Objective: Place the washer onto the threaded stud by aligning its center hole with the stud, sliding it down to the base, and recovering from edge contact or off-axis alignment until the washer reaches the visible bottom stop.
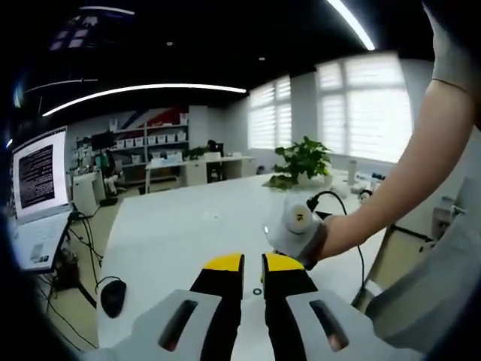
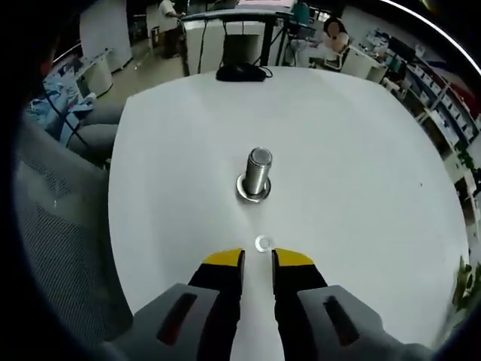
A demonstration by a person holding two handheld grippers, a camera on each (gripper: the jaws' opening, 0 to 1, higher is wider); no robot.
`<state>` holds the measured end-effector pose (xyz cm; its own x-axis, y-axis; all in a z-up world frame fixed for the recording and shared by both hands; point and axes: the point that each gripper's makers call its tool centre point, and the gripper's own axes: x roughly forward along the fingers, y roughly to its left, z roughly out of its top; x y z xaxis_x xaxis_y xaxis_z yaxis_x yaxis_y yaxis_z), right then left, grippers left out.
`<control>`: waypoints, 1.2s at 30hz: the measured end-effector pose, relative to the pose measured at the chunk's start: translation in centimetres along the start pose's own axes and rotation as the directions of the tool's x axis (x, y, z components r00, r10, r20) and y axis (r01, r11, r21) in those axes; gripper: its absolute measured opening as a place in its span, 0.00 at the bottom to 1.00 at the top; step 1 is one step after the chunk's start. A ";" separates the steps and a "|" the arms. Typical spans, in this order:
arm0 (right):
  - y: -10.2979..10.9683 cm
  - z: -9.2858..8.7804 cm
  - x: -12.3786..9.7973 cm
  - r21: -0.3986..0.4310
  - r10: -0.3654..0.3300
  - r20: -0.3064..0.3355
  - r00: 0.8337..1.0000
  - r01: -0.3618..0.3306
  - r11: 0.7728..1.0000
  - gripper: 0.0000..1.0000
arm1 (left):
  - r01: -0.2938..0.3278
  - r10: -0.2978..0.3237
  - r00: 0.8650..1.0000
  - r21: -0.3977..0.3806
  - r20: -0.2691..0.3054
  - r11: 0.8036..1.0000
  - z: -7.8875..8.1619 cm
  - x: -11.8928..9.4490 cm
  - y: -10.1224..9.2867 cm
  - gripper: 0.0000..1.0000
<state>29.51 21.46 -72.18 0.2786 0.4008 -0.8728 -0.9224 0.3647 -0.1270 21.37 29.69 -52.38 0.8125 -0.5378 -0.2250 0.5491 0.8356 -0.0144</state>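
Observation:
A steel threaded stud stands upright on a round base in the middle of the white table. A small silver washer lies flat on the table between the stud and my right gripper. That gripper's yellow-tipped jaws are slightly apart, just short of the washer, with nothing between them. My left gripper hovers over the table with a narrow gap between its jaws; a small ring, the washer, shows on the table through that gap. A person's hand holds the right gripper just beyond.
A black mouse and a laptop sit at the table's left edge, a potted plant at the far end. A mesh chair stands by the table; a black mouse lies at its far edge. A cable trails there.

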 end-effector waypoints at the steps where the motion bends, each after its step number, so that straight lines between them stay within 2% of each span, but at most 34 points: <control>1: -0.1 -0.1 0.0 0.000 -0.002 -0.002 1.000 0.002 1.000 0.17 | 0.001 -0.001 1.000 -0.002 -0.002 1.000 -0.1 0.0 0.0 0.07; 13: -0.7 -0.8 0.6 0.041 -0.008 -0.010 1.000 0.008 0.999 0.18 | -0.006 0.006 1.000 -0.002 -0.004 1.000 -0.1 -0.1 0.2 0.07; 18: -0.5 -1.1 1.0 0.010 -0.007 -0.010 1.000 0.007 1.000 0.18 | -0.009 0.009 1.000 -0.004 -0.009 1.000 -0.2 0.0 0.3 0.07; 21: -0.3 -0.3 1.2 -0.013 0.005 0.026 1.000 -0.004 1.000 0.18 | -0.011 0.011 1.000 -0.011 -0.015 1.000 -0.4 0.0 0.5 0.07; 27: 0.4 0.4 2.6 -0.046 0.030 0.006 1.000 -0.030 0.998 0.16 | -0.014 0.014 1.000 -0.010 -0.021 1.000 -0.6 0.0 0.6 0.07; 32: -0.1 0.2 3.1 -0.012 0.021 -0.009 1.000 -0.021 1.000 0.12 | -0.018 0.018 1.000 -0.011 -0.024 1.000 -0.6 -0.1 0.7 0.07; 36: 0.1 0.1 2.9 -0.002 0.039 -0.019 0.999 -0.039 0.999 0.07 | -0.019 0.018 0.999 -0.015 -0.027 1.000 -0.7 0.0 0.8 0.07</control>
<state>30.28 22.69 -74.70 0.2372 0.3986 -0.8859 -0.9333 0.3467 -0.0938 21.70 30.43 -53.11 0.8169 -0.5194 -0.2510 0.5310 0.8470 -0.0244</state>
